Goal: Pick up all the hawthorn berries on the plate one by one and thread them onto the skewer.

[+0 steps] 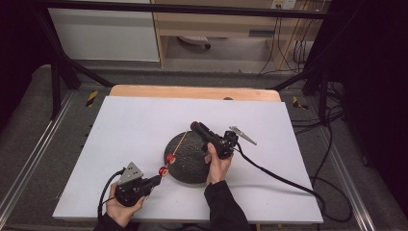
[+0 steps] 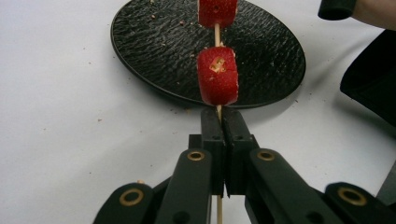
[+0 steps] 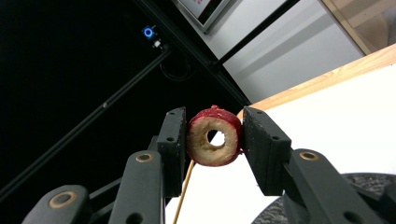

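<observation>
Skewer (image 2: 217, 35) pinched in left gripper (image 2: 222, 120); right gripper (image 3: 214, 140) clamps cored fruit ring (image 3: 214, 136) beyond its tip.

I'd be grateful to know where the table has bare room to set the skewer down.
The white table is bare left of and behind the black plate, and along its right edge. It is crowded around the plate, where both hands work.

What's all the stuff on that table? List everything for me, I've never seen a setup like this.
Plate: one, black, textured, centre of the white table.
Skewer: one, thin wood, lying over the plate.
Fruit pieces on skewer: two, red, near the plate's edge.
Fruit ring: one, red skin, pale flesh with a hole, between the right gripper's jaws.
Left gripper: black, shut on the skewer.
Right gripper: black, over the plate.
Hands: two, dark sleeves.
</observation>
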### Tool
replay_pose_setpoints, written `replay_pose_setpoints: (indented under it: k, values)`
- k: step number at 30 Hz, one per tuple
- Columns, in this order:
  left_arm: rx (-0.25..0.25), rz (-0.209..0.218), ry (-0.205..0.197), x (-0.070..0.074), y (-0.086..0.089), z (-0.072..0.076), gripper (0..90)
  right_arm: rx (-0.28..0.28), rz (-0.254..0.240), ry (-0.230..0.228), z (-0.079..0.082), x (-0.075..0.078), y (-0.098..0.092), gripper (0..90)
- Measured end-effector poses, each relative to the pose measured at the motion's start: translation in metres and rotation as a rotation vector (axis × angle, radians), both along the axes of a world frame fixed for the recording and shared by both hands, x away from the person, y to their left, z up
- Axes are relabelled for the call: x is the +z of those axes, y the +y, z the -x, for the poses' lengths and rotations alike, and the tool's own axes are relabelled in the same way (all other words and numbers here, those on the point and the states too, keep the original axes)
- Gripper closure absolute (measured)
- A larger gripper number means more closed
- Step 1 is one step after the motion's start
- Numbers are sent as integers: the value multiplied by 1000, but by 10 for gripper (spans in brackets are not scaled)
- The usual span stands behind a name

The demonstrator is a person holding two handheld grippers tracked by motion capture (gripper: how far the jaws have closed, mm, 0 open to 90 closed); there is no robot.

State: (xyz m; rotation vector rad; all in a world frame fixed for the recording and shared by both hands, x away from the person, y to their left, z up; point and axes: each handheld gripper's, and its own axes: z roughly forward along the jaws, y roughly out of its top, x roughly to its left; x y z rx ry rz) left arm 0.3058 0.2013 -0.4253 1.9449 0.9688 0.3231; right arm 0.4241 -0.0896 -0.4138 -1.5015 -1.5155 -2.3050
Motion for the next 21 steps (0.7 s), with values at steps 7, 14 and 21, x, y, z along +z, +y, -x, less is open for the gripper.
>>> replay_pose_setpoints:
  k: [7,14,21]
  values:
    - [-14,2,0,0,-2,1,887,4,-27,-2,-5,3,0,614]
    - [-13,5,-6,1,-3,2,887,28,-55,-3,-5,6,8,614]
    - [-4,15,-8,1,-2,2,887,37,-86,9,-6,3,9,614]
